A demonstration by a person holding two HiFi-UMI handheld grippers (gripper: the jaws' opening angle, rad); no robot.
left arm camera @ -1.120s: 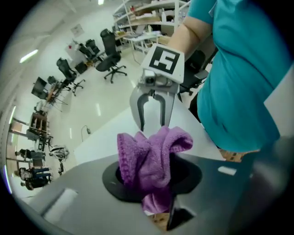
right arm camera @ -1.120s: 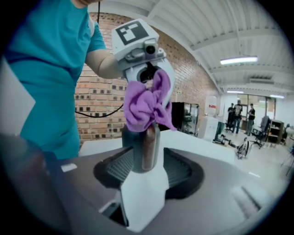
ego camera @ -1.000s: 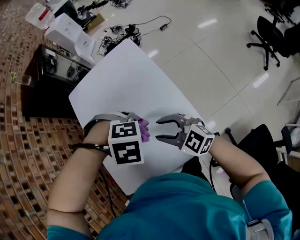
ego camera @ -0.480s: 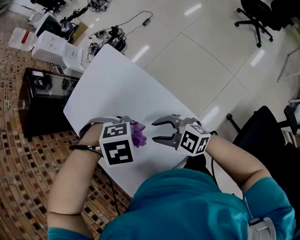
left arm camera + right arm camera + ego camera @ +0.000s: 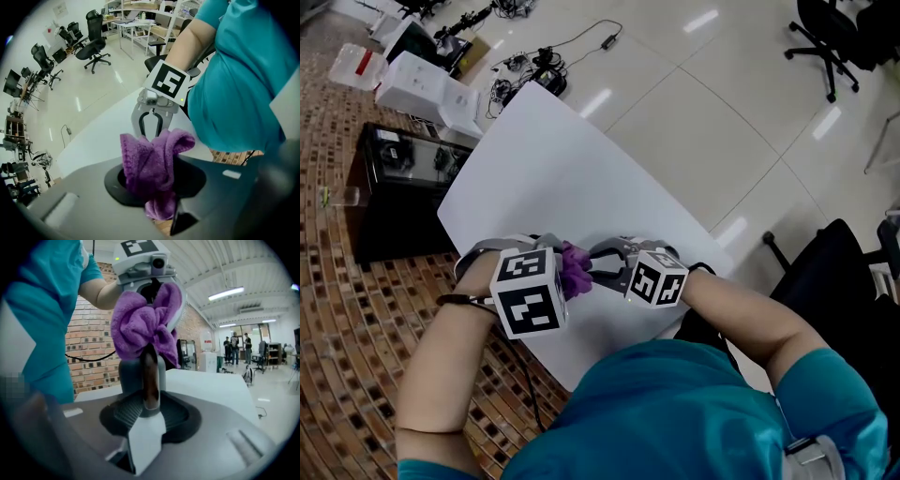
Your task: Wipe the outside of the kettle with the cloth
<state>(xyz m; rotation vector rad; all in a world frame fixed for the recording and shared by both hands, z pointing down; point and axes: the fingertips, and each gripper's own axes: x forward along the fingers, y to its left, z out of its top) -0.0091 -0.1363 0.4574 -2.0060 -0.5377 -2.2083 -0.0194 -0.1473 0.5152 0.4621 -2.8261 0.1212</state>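
holding tool: left tool (image 5: 154, 185), pointing almost straight down, jaws clamped on the purple cloth (image 5: 575, 267)
cloth: bunched up, sticking out past the left tool's tips and held over the white counter (image 5: 553, 159)
right tool (image 5: 602, 265): roughly level, aimed at the left tool from the side, tips right at the cloth
right jaws: have just been closing, gap is a narrow slit; the cloth's lower fold sits between the tips and drapes over one finger; tips are buried in it, so can't tell if the pads bite
spacing: the two tools are just beside each other, joined only by the cloth
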